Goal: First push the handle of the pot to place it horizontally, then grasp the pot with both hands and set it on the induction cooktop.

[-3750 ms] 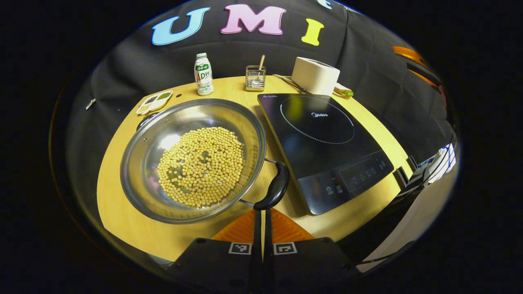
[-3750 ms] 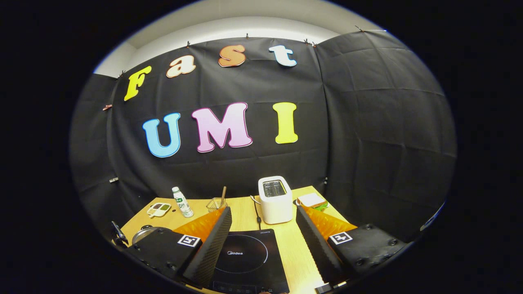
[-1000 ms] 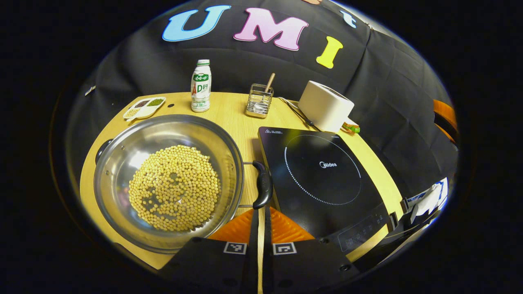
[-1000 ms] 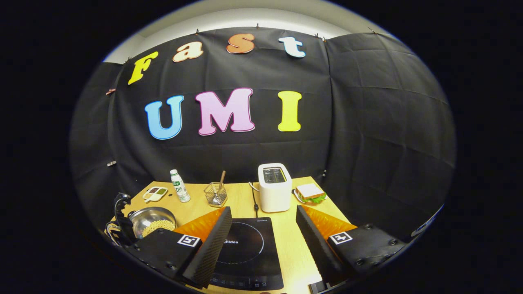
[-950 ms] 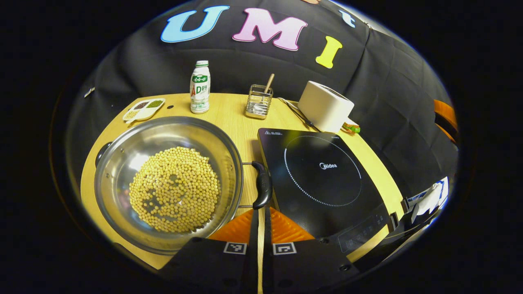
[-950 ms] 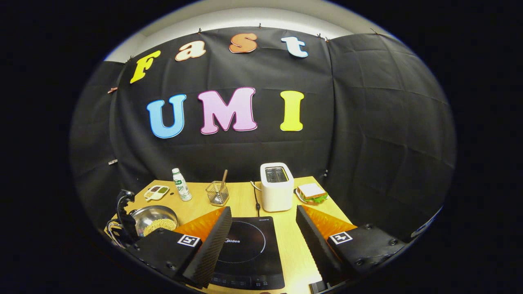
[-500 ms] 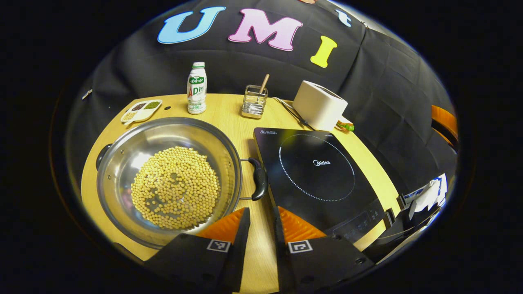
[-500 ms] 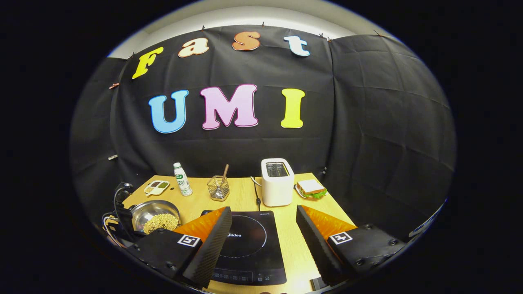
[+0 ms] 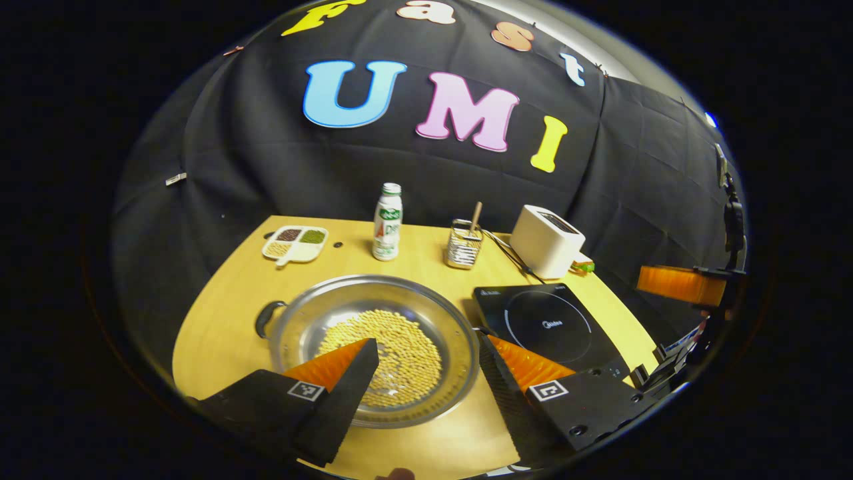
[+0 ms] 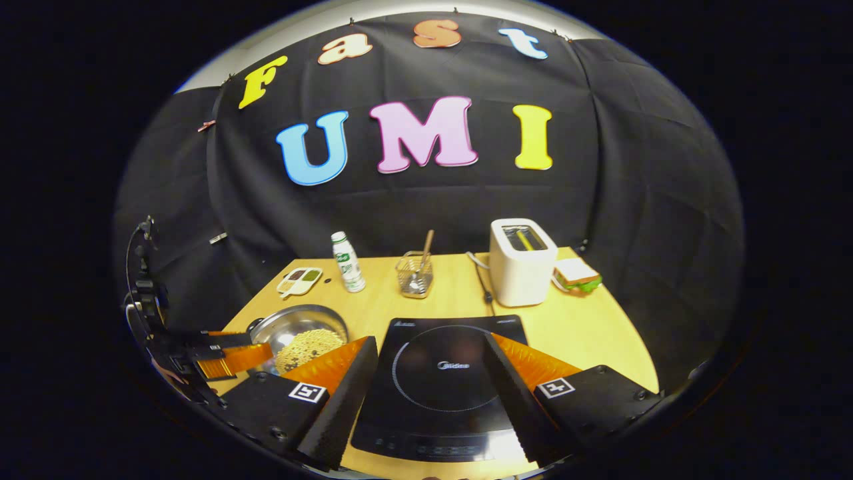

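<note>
I have the left tongs [image 9: 426, 373] spread wide with nothing between them, hanging over the near rim of the pot [image 9: 373, 347]. The right tongs [image 10: 430, 373] are just as wide and just as empty, above the induction cooktop [image 10: 433, 380].

The pot sits on the tabletop [image 9: 226, 293], left of the cooktop and just beside it, with a layer of yellow beans [image 9: 393, 353] across its bottom. Its left handle [image 9: 265, 319] sticks out toward the far left. The other handle is mostly hidden behind my right-hand finger, near the cooktop's corner. So I judge the line through the two handles runs roughly side to side across the tabletop, a little skewed, which should count as horizontal. I take the pushing as done and the two-handed grasp as the step in hand.

To do it well, I want each pair of tongs on its own handle: left tongs swing out to the left handle, right tongs come across to the one by the cooktop. Each should close squarely on the black grip, not the thin metal brackets. Then I lift both sides evenly, because the pan is wide and shallow and any tilt may send the beans sliding. The bottle [image 9: 388, 223] and utensil holder [image 9: 464, 243] stand well behind, out of the path.
</note>
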Demonstrator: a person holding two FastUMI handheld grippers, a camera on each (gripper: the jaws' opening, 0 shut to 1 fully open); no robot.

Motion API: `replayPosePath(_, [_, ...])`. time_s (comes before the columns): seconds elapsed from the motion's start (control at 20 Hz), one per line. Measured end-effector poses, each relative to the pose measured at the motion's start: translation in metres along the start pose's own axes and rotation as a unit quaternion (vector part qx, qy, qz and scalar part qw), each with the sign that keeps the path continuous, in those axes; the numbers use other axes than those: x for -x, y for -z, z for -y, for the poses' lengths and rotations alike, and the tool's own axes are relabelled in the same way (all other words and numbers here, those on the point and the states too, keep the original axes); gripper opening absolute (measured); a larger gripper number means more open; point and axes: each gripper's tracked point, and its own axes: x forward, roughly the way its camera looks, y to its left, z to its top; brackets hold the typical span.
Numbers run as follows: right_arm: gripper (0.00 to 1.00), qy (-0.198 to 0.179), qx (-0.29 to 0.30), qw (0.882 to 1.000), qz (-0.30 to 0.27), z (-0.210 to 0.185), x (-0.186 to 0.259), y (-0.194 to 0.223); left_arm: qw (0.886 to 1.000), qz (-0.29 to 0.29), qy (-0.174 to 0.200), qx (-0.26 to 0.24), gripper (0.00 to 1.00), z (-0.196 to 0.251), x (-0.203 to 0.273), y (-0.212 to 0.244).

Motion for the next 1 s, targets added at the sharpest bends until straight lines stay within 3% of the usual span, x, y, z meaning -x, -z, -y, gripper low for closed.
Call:
replayPosePath(0.2, [0.99, -0.046, -0.008, 0.997, -0.059, -0.056, -0.040, 0.032, 0.999, 0.005, -0.051, 0.001, 0.95, -0.087, 0.002, -0.014])
replayPosePath(0.4, [0.99, -0.060, -0.032, 0.991, -0.116, -0.088, -0.084, 0.065, 0.997, -0.006, -0.081, -0.015, 0.95, -0.159, -0.018, -0.010])
replayPosePath(0.65, [0.99, -0.061, -0.048, 0.984, -0.158, -0.103, -0.126, 0.106, 0.998, -0.015, -0.063, -0.020, 0.96, -0.200, -0.067, 0.000])
replayPosePath(1.0, [0.99, -0.066, -0.050, 0.978, -0.194, -0.111, -0.137, 0.140, 0.998, -0.054, -0.023, -0.006, 0.95, -0.209, -0.121, 0.029])
